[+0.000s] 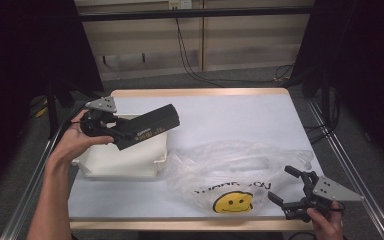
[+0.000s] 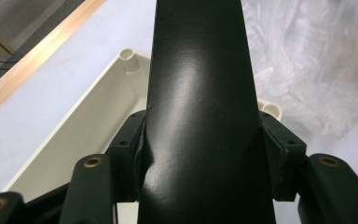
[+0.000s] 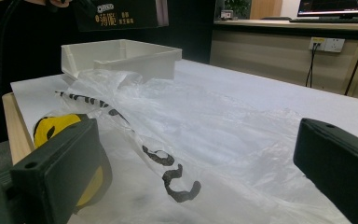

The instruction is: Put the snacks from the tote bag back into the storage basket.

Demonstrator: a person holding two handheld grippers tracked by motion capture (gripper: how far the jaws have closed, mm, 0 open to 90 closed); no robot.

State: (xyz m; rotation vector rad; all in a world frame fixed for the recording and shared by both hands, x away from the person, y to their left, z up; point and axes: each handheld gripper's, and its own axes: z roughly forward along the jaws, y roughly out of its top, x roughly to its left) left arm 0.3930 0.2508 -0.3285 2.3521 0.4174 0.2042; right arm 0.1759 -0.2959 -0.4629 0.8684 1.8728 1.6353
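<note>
We held the black carton (image 1: 147, 126) clamped in our left gripper (image 1: 111, 131) fingers above the white tray (image 1: 125, 160), probably to put it there, while our right gripper (image 1: 286, 187) waited wide open beside the plastic bag (image 1: 230, 172) on the desk (image 1: 240, 115).

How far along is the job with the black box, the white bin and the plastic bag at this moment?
Done: the black box is out of the plastic bag, which lies flat. In hand: the left gripper clamps the box above the white bin. Left: setting it inside and letting go. The right gripper waits open beside the bag.
</note>
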